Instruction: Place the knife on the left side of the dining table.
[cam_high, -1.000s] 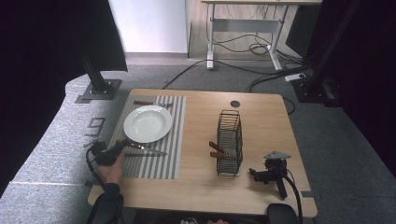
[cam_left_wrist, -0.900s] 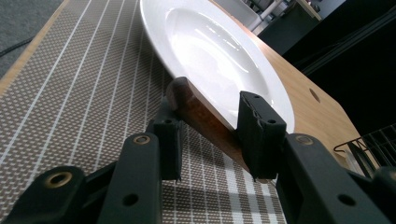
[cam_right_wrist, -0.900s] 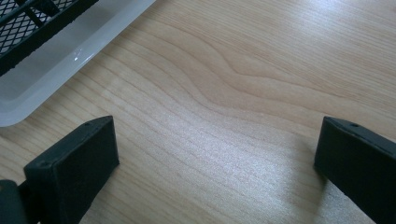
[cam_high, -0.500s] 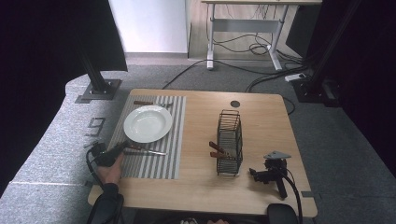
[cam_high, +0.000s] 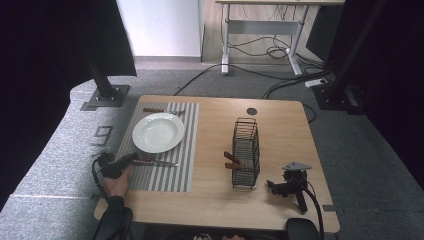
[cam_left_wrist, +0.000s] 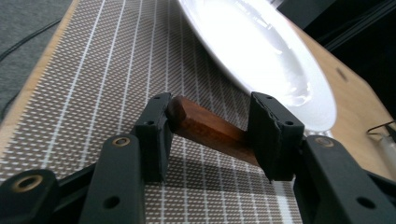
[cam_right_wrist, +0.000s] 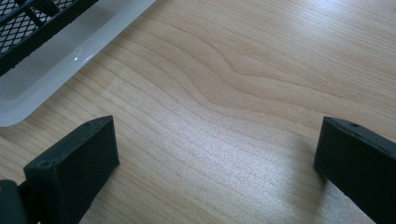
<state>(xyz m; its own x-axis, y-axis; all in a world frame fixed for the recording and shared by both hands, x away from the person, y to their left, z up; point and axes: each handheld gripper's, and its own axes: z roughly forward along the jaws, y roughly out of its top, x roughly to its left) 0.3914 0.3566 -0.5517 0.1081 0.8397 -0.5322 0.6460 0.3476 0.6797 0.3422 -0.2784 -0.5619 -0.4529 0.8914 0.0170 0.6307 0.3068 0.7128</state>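
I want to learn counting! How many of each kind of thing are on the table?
Plate: 1
Striped mat: 1
Wire basket: 1
Wooden-handled cutlery: 4 (2 on the mat, 2 in the basket)
Total: 7

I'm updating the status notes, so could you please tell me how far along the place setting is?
Done: the plate sits on the placemat, one wooden-handled utensil beyond it. In hand: the left gripper has just been opening its jaws, with the knife handle lying between them on the mat. Probably left: two wooden-handled pieces in the wire caddy; the right gripper rests open on the table.
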